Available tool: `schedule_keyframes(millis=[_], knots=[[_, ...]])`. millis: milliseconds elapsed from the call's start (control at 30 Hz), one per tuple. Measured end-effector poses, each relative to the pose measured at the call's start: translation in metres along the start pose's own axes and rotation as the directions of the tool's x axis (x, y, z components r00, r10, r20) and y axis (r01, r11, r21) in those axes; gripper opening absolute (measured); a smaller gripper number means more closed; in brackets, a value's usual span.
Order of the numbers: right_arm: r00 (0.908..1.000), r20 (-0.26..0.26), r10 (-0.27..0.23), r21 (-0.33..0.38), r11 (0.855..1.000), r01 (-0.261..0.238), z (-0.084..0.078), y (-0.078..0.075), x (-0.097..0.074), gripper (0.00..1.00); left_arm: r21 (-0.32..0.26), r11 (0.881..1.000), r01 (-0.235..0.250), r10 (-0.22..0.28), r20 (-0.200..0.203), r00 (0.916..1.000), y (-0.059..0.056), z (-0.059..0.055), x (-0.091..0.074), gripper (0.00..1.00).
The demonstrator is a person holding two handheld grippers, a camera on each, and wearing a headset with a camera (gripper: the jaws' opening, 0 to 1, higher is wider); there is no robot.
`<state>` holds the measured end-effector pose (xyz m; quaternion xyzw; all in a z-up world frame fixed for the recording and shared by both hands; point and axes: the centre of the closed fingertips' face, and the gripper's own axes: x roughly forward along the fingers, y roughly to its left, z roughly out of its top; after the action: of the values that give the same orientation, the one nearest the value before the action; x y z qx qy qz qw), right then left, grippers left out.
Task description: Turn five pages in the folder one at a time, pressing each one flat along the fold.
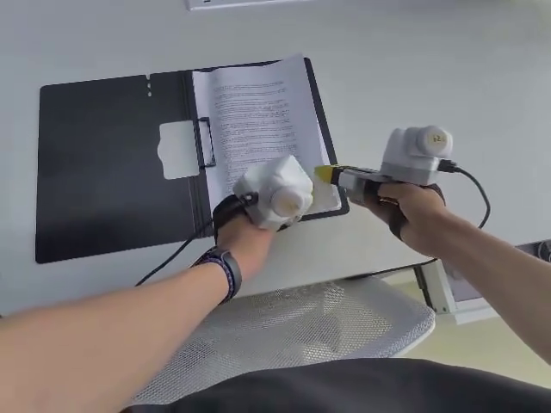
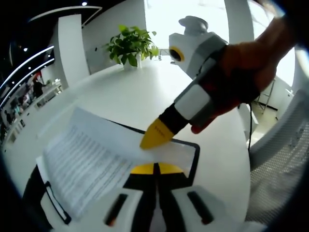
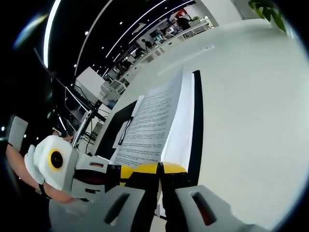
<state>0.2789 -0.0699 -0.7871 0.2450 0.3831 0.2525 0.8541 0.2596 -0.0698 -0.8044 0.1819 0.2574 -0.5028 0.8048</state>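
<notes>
My right tongs are closed on the lower corner of the printed white top sheet, ready to turn it, I judge. My left tongs, pinched together and empty, brace its bottom edge in the open black plastic folder on the white table.

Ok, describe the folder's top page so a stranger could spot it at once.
On the white table lies an open black folder, paper clipped in its right half. The top page is the sheet covered in printed text, its near corner by the right gripper's yellow tip; sheets beneath show only white edges.
</notes>
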Motion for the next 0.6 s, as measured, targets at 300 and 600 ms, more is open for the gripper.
schedule_keyframes(millis=[300, 600], knots=[[0.9997, 0.018, 0.014, 0.008, 1.000, -0.014, 0.002, 0.003, -0.001, 0.00, -0.107, 0.994, -0.021, 0.020, -0.007, 0.9998, 0.017, -0.003, -0.020, 0.14], [0.9997, 0.021, 0.015, 0.007, 1.000, -0.015, 0.003, 0.003, -0.002, 0.00, -0.110, 0.993, -0.035, 0.037, 0.022, 0.9991, 0.034, 0.008, -0.044, 0.36]])
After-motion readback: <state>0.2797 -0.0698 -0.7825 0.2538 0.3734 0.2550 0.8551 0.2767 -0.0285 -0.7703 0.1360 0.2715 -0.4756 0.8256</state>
